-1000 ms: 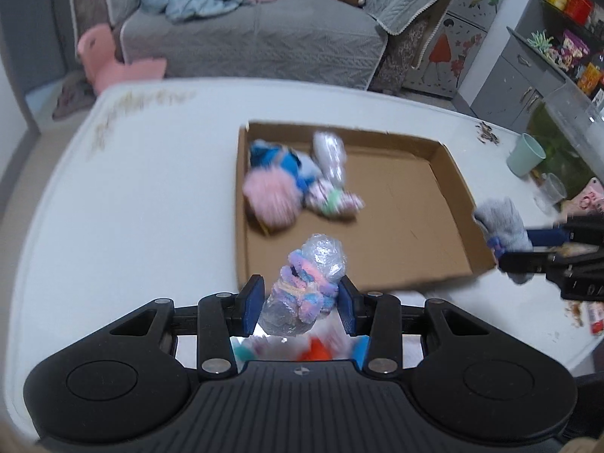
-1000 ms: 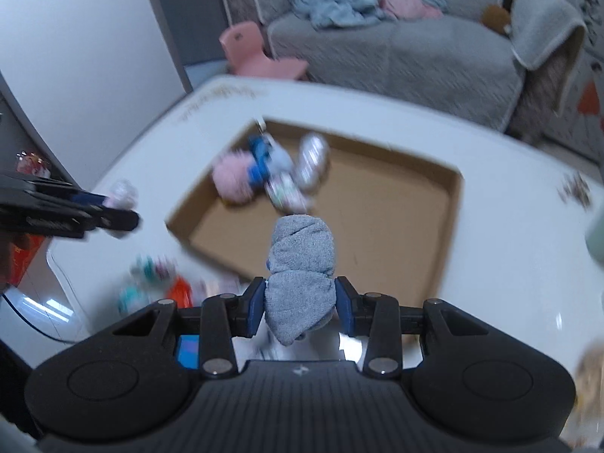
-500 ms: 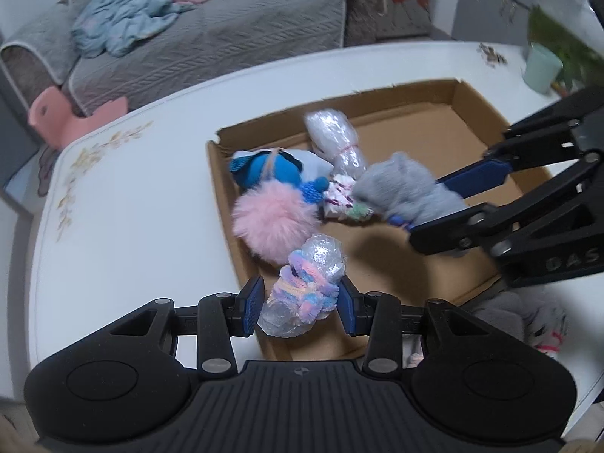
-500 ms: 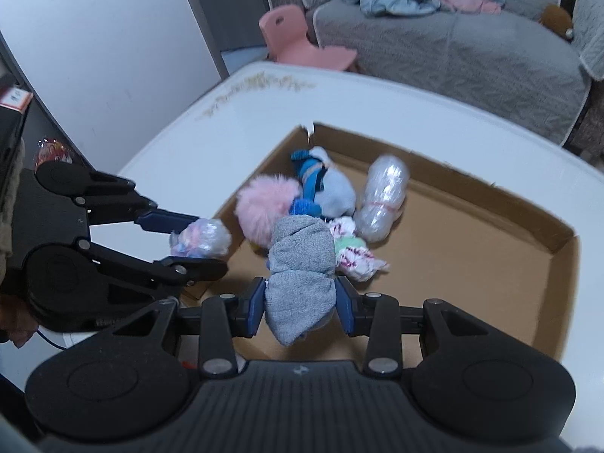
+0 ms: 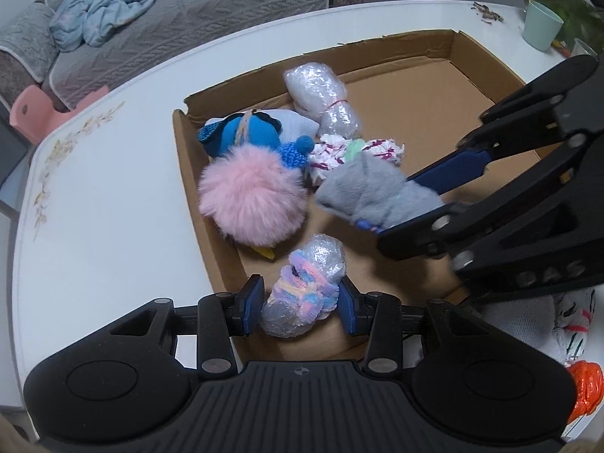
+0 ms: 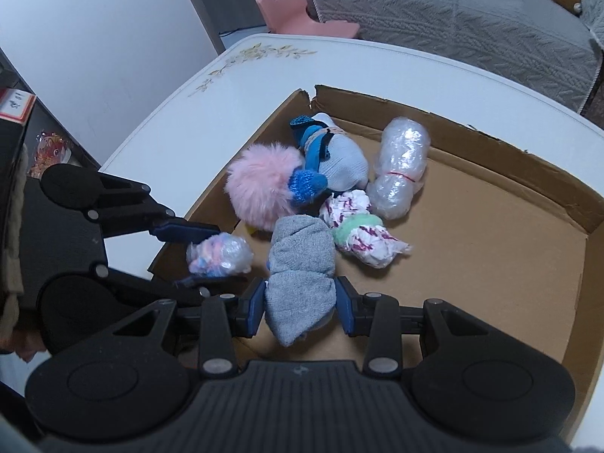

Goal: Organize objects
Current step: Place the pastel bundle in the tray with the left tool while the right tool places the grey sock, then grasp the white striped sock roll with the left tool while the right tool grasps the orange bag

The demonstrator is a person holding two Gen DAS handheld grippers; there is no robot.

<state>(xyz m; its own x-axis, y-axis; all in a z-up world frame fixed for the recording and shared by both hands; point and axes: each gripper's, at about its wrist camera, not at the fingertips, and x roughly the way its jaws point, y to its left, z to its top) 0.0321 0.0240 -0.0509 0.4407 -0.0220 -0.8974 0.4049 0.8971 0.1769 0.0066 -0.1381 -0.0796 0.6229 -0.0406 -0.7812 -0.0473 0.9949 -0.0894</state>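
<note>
A shallow cardboard box (image 5: 487,60) sits on the white desk (image 5: 105,219). Both tools are over the box.

The left hand-held gripper (image 5: 300,304) is squeezing a small pastel bundle wrapped in clear plastic (image 5: 304,290). The bundle hangs just above the box floor, near the box's left wall and close to its near edge. In the right wrist view the same bundle (image 6: 219,251) sits between that gripper's blue fingers (image 6: 185,232).

The right hand-held gripper (image 6: 300,309) is squeezing a rolled grey sock (image 6: 300,275). In the left wrist view the sock (image 5: 377,192) is in the middle of the box, beside the other things.

A little pile lies in the far left corner of the box. There is a fluffy pink ball (image 5: 251,204), a blue and white sock bundle (image 5: 256,132), a clear plastic bundle tied with red string (image 5: 321,98), and a white patterned sock with a green band (image 5: 355,153). The grey sock is touching or nearly touching the patterned sock.

A mint green cup (image 5: 541,24) stands by the far right edge of the desk. An orange thing (image 5: 585,389) and another white patterned bundle (image 5: 573,324) lie on the desk near its front right edge, outside the box.
</note>
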